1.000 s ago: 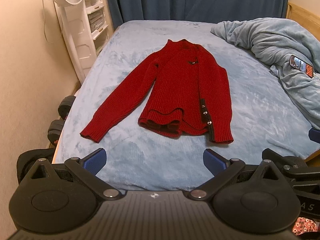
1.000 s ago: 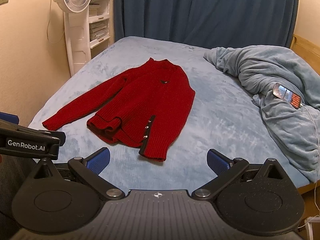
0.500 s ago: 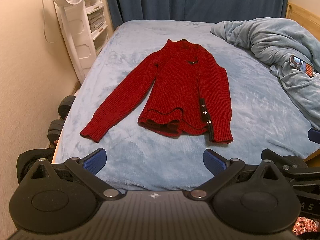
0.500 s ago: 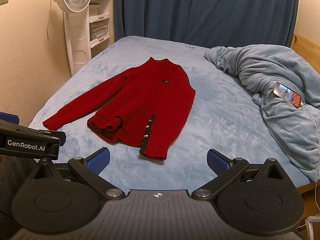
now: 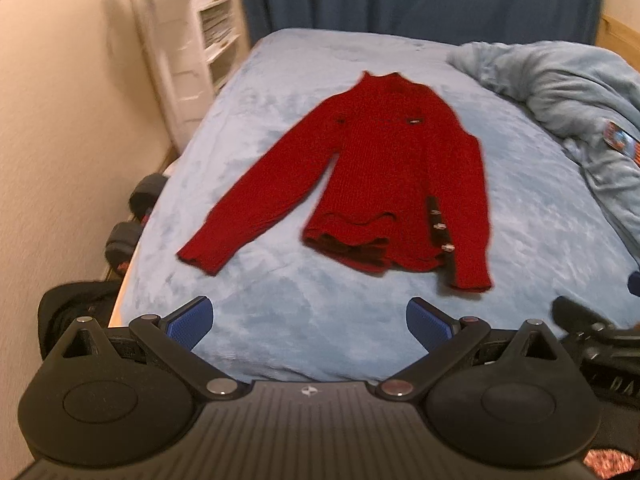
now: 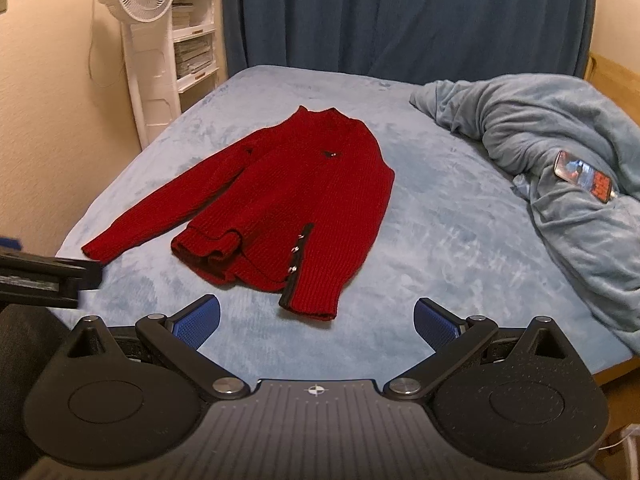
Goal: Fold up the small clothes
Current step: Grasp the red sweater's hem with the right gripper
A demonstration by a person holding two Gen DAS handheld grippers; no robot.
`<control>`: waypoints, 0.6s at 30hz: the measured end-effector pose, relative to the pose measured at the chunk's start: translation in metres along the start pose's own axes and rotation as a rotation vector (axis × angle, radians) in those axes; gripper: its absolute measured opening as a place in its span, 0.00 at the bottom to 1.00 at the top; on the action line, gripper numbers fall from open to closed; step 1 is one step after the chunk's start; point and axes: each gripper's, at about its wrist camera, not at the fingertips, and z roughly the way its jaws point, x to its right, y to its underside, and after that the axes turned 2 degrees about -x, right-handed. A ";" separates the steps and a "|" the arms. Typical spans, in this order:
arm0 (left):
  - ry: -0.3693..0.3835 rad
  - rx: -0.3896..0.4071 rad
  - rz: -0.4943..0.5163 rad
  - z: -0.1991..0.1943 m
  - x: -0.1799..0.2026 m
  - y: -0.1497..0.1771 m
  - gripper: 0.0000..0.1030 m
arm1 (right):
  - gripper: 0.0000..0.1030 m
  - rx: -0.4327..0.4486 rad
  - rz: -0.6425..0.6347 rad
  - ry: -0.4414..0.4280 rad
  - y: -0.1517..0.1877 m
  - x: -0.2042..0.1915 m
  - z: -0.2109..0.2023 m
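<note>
A small red knit cardigan (image 5: 396, 184) lies flat on the light blue bed (image 5: 320, 320), collar toward the curtain. One sleeve stretches out to the left; the other side is folded over the body, with a dark button strip near the hem. It also shows in the right wrist view (image 6: 296, 208). My left gripper (image 5: 310, 326) is open and empty, held above the bed's near edge, short of the hem. My right gripper (image 6: 316, 320) is open and empty, near the folded hem corner.
A crumpled blue blanket (image 6: 560, 168) with a phone (image 6: 584, 176) on it fills the bed's right side. A white fan (image 6: 140, 40) and shelves stand at the left wall. Dumbbells (image 5: 132, 220) lie on the floor beside the bed. Dark blue curtain (image 6: 400, 12) behind.
The left gripper has moved, its view shifting and blurring; the cardigan sits slightly higher and right in it. The right view has barely changed. The cardigan has not moved.
</note>
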 end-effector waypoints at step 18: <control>-0.218 -0.220 -0.080 0.072 -0.051 -0.025 1.00 | 0.22 -0.271 -0.066 0.017 -0.090 0.013 0.322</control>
